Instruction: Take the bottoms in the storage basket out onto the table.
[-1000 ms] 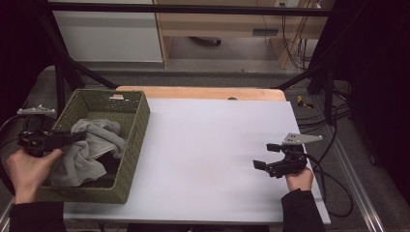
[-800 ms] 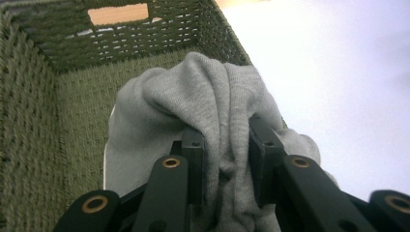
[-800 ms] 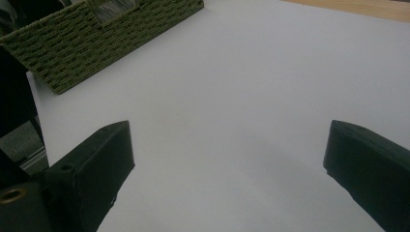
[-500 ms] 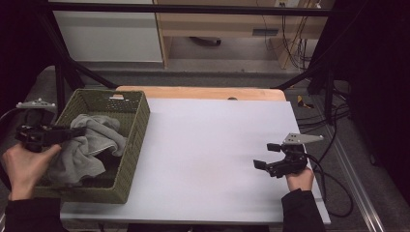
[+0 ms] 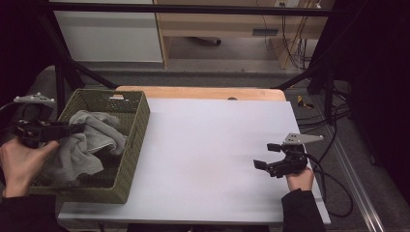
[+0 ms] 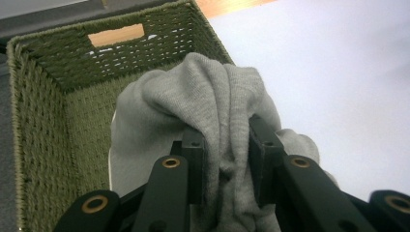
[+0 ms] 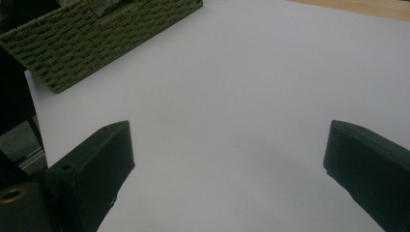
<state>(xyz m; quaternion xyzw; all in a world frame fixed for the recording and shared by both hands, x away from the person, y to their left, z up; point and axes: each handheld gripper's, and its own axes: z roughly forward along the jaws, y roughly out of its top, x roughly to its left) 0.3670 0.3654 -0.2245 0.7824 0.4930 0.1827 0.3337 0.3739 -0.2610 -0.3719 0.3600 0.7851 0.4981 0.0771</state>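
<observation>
One grey cloth (image 6: 212,111) is what we are working on, and over the last second we have raised it: our left gripper (image 5: 72,129), which sat low over the green woven basket (image 5: 138,121) a moment ago, has climbed and swung toward the basket's far end, and the cloth now hangs bunched from its jaws, clamped on a thick fold, as the left gripper view shows closely. Most of the fabric still trails inside the basket, so we judge the lift out as begun but not finished. Our right gripper (image 5: 266,155) has not moved; it waits with jaws spread wide above the bare white table (image 5: 212,145), well apart from the basket. By our count: one cloth, one basket, two grippers, one of them loaded.
</observation>
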